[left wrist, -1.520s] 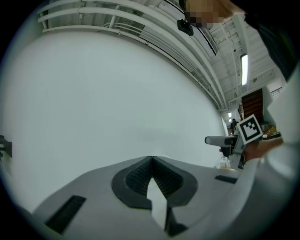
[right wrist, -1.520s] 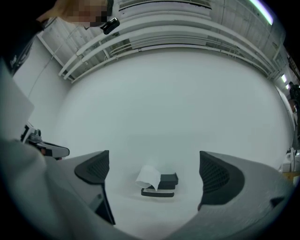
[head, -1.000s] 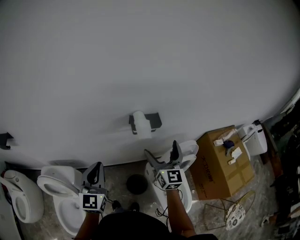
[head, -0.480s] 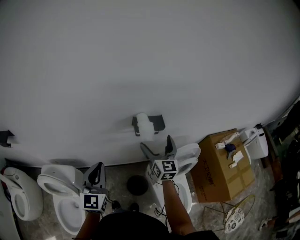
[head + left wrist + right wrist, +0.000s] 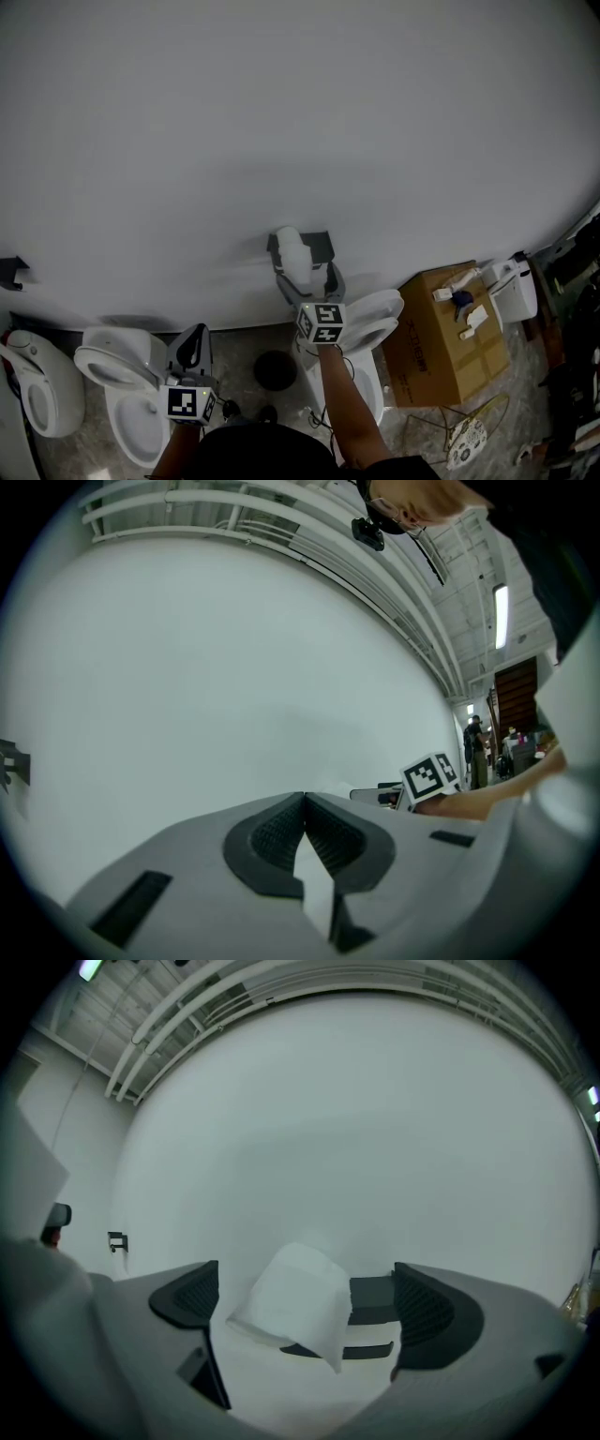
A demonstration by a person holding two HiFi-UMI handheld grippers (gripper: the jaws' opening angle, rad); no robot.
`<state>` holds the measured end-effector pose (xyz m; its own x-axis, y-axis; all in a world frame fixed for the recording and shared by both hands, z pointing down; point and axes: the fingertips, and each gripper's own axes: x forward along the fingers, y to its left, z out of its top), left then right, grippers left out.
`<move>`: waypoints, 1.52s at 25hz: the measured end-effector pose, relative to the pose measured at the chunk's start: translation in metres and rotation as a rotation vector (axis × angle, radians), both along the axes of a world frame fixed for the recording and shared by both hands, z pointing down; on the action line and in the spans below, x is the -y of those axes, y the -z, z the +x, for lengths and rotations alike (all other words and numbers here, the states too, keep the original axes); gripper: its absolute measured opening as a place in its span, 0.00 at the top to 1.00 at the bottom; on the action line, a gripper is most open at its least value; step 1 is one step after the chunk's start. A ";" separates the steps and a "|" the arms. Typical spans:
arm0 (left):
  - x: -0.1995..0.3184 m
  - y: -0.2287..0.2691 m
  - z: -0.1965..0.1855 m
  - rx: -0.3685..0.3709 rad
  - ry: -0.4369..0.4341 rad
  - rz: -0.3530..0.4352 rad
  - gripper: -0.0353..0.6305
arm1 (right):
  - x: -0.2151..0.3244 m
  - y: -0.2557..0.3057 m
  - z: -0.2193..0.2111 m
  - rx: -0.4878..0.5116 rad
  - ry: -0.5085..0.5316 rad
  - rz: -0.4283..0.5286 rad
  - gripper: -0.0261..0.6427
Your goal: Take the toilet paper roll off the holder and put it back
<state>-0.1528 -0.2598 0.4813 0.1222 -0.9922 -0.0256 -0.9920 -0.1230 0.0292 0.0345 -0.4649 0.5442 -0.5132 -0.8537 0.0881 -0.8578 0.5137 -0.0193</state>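
The toilet paper roll (image 5: 295, 1305) sits on its holder (image 5: 371, 1291) on the wall, a loose sheet hanging off its front. The holder's dark bracket shows at 3 o'clock of the roll. The right gripper (image 5: 309, 280) is raised to it from 6 o'clock, jaws wide apart with the roll between them and touching neither pad.

The step in hand looks like the first grasp. To do it well, I'd bring the jaws on until both pads flank the roll's body rather than the hanging sheet, then close gently, since soft paper will crush. The roll seems likely to come off sideways toward 9 o'clock, away from the bracket, not straight out.

The left gripper (image 5: 305, 829) hangs low at 7 o'clock, jaws pressed together on nothing.

As for containers, a cardboard box (image 5: 441, 349) stands on the floor at 4 o'clock. It looks closed, with small white pieces (image 5: 472, 316) and a blue thing (image 5: 457, 296) lying on its top. An open toilet (image 5: 98, 361) sits at 8 o'clock beside the left gripper, and what its bowl holds I can't tell. Another toilet (image 5: 375, 314) stands under the right arm.
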 end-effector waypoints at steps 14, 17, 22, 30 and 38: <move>0.002 -0.006 -0.002 0.005 0.005 -0.018 0.94 | 0.026 -0.008 -0.014 -0.042 -0.002 -0.032 0.10; 0.003 -0.007 -0.004 0.002 0.010 -0.020 0.94 | 0.029 -0.010 -0.019 -0.061 0.001 -0.039 0.11; 0.006 -0.006 -0.006 0.001 0.011 -0.018 0.94 | 0.032 -0.010 -0.024 -0.077 -0.001 -0.042 0.18; 0.006 -0.008 -0.008 0.000 0.014 -0.020 0.94 | 0.033 -0.017 -0.026 -0.107 -0.001 -0.066 0.41; 0.006 -0.007 -0.008 0.001 0.016 -0.023 0.94 | 0.034 -0.019 -0.027 -0.129 -0.001 -0.062 0.59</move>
